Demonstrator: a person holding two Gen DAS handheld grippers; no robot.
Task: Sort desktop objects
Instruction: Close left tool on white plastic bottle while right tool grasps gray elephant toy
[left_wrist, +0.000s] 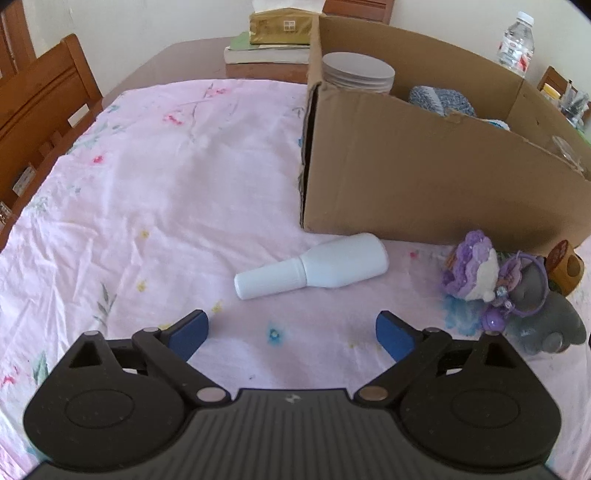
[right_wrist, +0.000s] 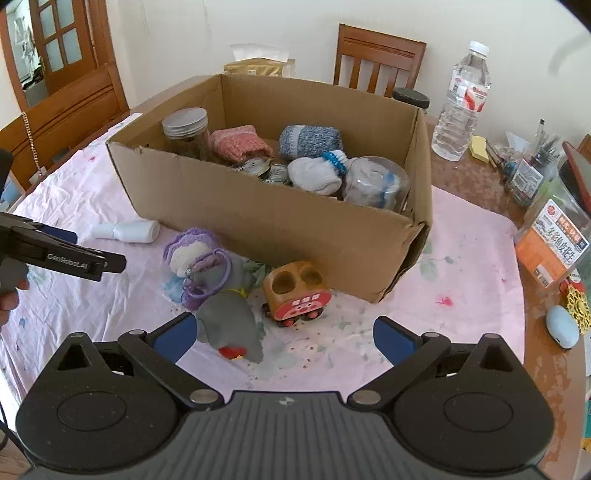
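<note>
A white bottle (left_wrist: 312, 266) lies on its side on the pink cloth, just in front of the cardboard box (left_wrist: 424, 177); it also shows in the right wrist view (right_wrist: 127, 231). My left gripper (left_wrist: 291, 332) is open and empty, a little short of the bottle. My right gripper (right_wrist: 282, 334) is open and empty, over a grey plush elephant (right_wrist: 231, 325) and close to a wooden toy train (right_wrist: 297, 293). A purple crochet toy (right_wrist: 192, 251) with a purple ring lies beside them. The box (right_wrist: 258, 218) holds jars, socks and cans.
A water bottle (right_wrist: 461, 107), a snack jar (right_wrist: 554, 236), a pen holder and small items stand on the bare table to the right. Books and a tissue box (left_wrist: 280, 29) sit behind the box. Wooden chairs (left_wrist: 40, 107) surround the table.
</note>
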